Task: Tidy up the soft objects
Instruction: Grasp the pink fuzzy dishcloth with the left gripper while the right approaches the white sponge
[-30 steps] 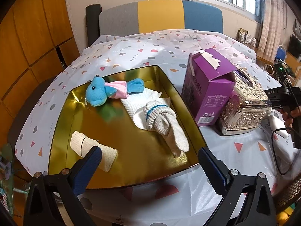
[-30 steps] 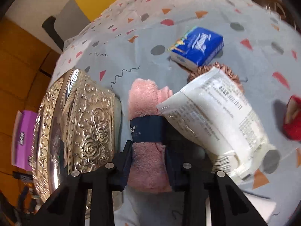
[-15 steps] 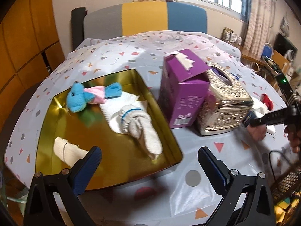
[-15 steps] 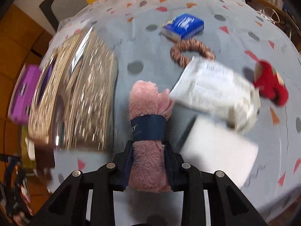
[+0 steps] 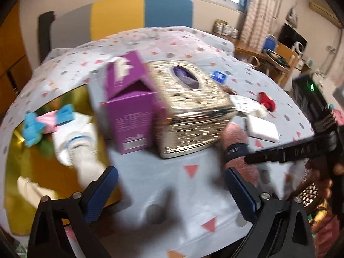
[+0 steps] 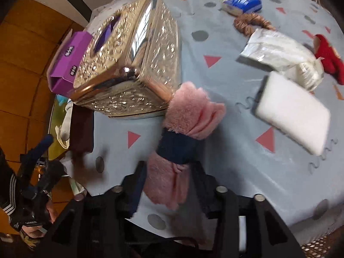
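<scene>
My right gripper (image 6: 169, 182) is shut on a rolled pink towel (image 6: 189, 116) with a navy band, held above the table in front of the embossed gold tissue box (image 6: 133, 64). The towel also shows in the left wrist view (image 5: 234, 142), just right of the box. My left gripper (image 5: 172, 191) is open and empty above the table's near edge. The gold tray (image 5: 19, 172) at left holds a blue plush toy (image 5: 32, 129), a rolled white sock (image 5: 83, 152) and a cream roll. A red plush (image 6: 329, 58) lies at far right.
A purple carton (image 5: 131, 116) stands between the tray and the gold tissue box (image 5: 191, 107). A white sponge (image 6: 294, 109), a plastic packet (image 6: 279, 53), a brown scrunchie (image 6: 249, 21) and a blue tissue pack (image 6: 243, 2) lie on the patterned tablecloth.
My right gripper has lifted the pink towel and carried it left past the gold box. My left gripper has swung right, away from the tray.
</scene>
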`<state>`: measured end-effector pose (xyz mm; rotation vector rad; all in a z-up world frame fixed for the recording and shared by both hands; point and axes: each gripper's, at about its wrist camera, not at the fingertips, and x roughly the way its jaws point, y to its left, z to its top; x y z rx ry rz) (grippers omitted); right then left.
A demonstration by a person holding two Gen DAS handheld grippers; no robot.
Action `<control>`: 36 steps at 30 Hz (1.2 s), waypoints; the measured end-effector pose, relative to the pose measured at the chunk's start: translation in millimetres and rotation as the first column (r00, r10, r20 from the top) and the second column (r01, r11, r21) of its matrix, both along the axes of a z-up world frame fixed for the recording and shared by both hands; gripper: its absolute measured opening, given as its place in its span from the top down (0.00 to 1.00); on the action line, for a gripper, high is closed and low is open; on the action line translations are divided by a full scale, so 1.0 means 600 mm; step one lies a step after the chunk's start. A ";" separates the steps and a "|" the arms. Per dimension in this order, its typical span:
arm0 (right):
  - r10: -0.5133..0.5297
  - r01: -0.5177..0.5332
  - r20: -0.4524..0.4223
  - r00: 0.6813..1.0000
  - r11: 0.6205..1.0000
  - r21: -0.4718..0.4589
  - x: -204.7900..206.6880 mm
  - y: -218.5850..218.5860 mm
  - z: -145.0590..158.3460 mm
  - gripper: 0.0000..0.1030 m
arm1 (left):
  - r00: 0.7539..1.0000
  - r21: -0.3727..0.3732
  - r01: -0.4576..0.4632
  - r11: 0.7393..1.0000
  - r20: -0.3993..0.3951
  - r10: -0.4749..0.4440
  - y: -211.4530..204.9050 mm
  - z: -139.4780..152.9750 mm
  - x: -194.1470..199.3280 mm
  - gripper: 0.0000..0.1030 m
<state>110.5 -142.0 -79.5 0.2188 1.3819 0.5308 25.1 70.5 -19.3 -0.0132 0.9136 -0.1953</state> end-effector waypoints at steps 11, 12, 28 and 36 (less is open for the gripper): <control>0.096 -0.033 0.180 0.979 0.944 -0.328 0.066 -0.119 0.085 0.25 | 0.978 -0.028 0.200 0.979 -0.061 -0.202 -0.134 -0.030 0.029 0.10; 0.137 -0.064 0.176 0.975 0.929 -0.363 0.064 -0.112 0.080 0.25 | 0.975 -0.026 0.209 0.978 -0.072 -0.211 -0.142 -0.036 0.032 0.10; 0.356 -0.284 0.024 0.934 0.785 -0.550 0.132 -0.108 -0.034 0.37 | 0.945 -0.052 0.253 0.966 -0.199 -0.258 -0.196 -0.118 0.084 0.38; 0.333 -0.278 0.008 0.943 0.801 -0.529 0.134 -0.107 -0.043 0.36 | 0.954 -0.056 0.259 0.964 -0.139 -0.264 -0.211 -0.098 0.081 0.65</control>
